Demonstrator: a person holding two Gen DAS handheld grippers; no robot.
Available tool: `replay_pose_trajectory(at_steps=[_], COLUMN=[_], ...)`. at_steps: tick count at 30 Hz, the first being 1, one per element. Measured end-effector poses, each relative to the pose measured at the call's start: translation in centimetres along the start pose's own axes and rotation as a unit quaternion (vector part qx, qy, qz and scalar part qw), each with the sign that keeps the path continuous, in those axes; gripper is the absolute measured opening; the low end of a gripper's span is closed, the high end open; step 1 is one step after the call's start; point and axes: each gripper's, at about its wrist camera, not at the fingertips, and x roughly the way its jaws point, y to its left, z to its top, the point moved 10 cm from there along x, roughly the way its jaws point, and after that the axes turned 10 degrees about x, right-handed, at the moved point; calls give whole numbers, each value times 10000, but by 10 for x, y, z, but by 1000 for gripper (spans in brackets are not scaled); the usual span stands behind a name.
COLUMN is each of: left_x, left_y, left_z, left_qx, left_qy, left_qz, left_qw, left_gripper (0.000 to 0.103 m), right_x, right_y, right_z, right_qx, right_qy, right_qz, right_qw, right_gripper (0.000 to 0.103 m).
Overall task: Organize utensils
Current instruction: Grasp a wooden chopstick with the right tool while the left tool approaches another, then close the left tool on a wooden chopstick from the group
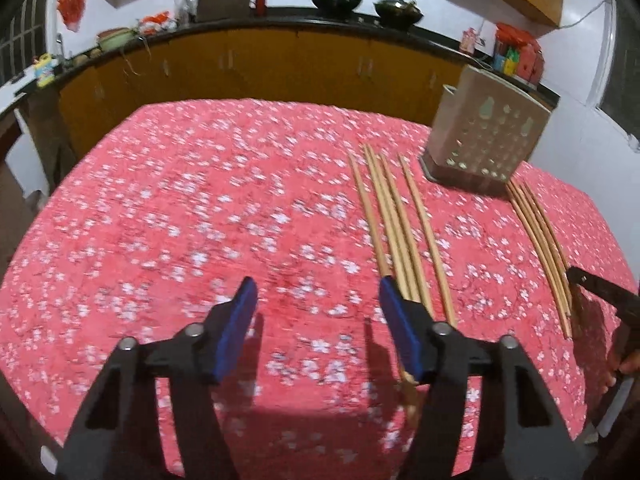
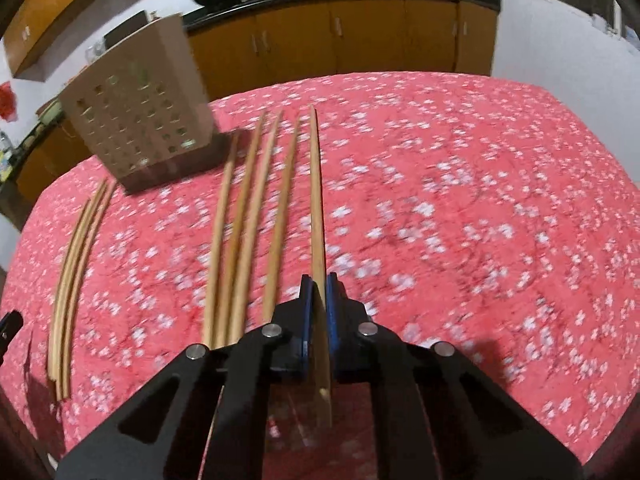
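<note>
On the red floral tablecloth [image 2: 460,200] lie long, pale wooden chopsticks in two groups, near a perforated beige utensil holder [image 2: 140,120]. Pinched between the blue pads of the right gripper [image 2: 319,296] is a single chopstick [image 2: 318,208], pointing straight away beside four loose ones [image 2: 244,232]. Spread apart over bare cloth, the left gripper [image 1: 318,292] holds nothing; the left group of chopsticks [image 1: 394,224] lies just past its right finger. Only its view shows the other gripper's tip by the right group.
</note>
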Motion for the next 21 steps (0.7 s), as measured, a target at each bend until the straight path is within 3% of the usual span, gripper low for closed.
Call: replay_pose_trajectory(at_steps=[8, 16, 21], left_x=[20, 31, 33], left_y=[-32, -50, -51], left_z=[-3, -6, -9], left_qx=[135, 458, 653], left_qy=[310, 565, 629], left_qz=[-696, -733, -619], left_qw=[9970, 9947, 9940], left_gripper=[30, 13, 10], right_x=[0, -1, -1], right_y=[-6, -5, -5], right_z=[3, 4, 1], right_qx=[25, 24, -50], right_qy=[-121, -124, -98], right_qz=[-69, -56, -94], right_qw=[9999, 9999, 9999], right_gripper=[8, 8, 8])
